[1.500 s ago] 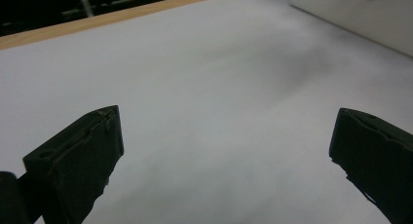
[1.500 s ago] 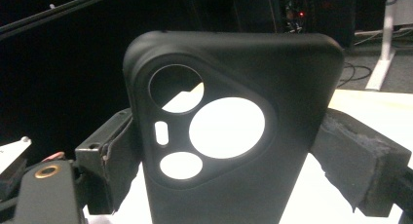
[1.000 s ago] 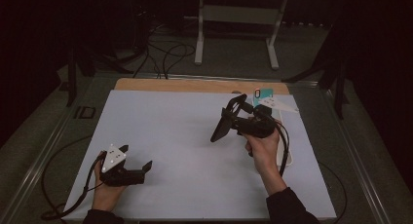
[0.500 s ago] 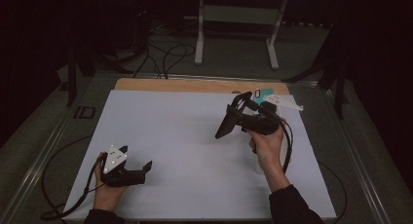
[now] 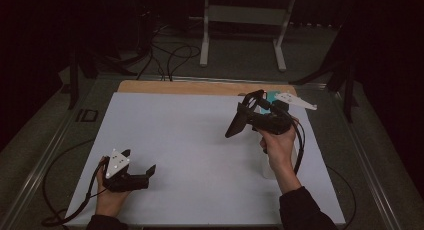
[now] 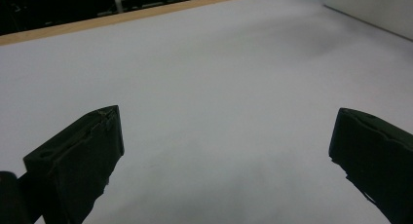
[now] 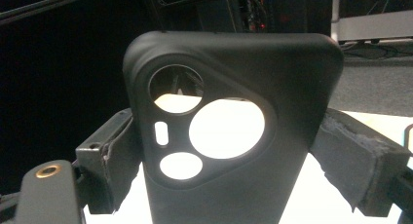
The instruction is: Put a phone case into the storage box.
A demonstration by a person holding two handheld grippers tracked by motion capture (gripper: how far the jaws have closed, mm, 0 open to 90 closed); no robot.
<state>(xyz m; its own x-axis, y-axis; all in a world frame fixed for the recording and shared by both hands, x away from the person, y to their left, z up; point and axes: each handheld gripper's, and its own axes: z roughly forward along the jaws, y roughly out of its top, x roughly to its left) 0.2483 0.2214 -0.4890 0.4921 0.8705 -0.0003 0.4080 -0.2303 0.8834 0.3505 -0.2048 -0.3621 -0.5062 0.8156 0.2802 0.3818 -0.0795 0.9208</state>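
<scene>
Clearly the right gripper (image 5: 245, 121) has its jaws closed on the two long edges of a black phone case (image 7: 229, 126), held up in the air over the right half of the white table sheet (image 5: 200, 140), toward the far side. The case looks light and thin, probably soft rubbery plastic that bends under a squeeze, with a matte skin that should not slip much; its camera cut-outs leave the upper part weak, so a hold lower down on the side walls seems safer. The left gripper (image 5: 142, 174) rests near the left front corner, jaws spread wide and holding nothing. A pale box (image 6: 375, 9) lies far off on the sheet, and a teal item (image 5: 272, 96) sits behind the right hand (image 5: 277, 147); nothing blocks the middle.
</scene>
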